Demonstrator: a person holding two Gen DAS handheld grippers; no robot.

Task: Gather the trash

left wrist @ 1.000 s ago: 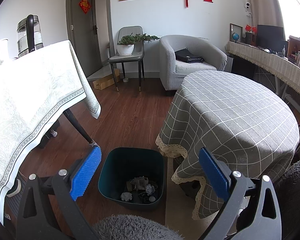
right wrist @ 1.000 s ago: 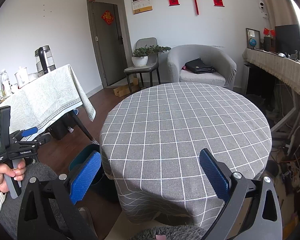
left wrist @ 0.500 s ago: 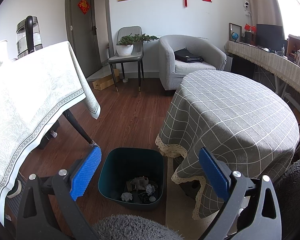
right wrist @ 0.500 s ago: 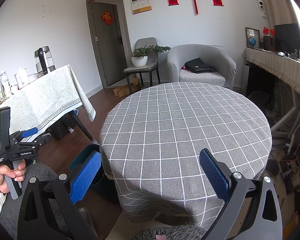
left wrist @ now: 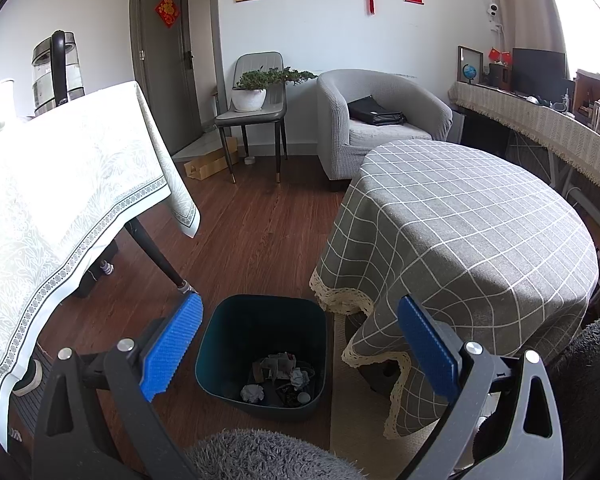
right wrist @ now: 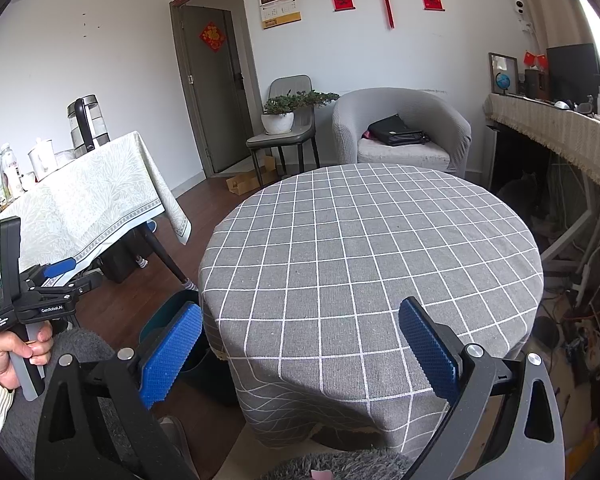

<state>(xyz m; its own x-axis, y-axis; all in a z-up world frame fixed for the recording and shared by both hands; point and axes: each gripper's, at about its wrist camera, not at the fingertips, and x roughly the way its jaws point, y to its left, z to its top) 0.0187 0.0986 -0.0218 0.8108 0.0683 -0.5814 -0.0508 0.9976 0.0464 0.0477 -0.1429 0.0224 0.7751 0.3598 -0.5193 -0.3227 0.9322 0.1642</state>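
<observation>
Open-topped bin [left wrist: 260,320] on bare floor, round table's hanging cloth [left wrist: 352,304] crowding its right rim, white-clothed table [left wrist: 80,184] left

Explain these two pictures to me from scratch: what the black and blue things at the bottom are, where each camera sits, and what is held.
No robot here: a person holds a hand-squeezed tool in each hand, and each tool carries a wide-angle camera looking along its two blue-padded fingers. The left camera shows the left tool open and empty above a dark teal trash bin on the floor, with crumpled paper inside. The right camera shows the right tool open and empty before a round table under a grey checked cloth. At its left edge, the person's hand grips the left tool.
</observation>
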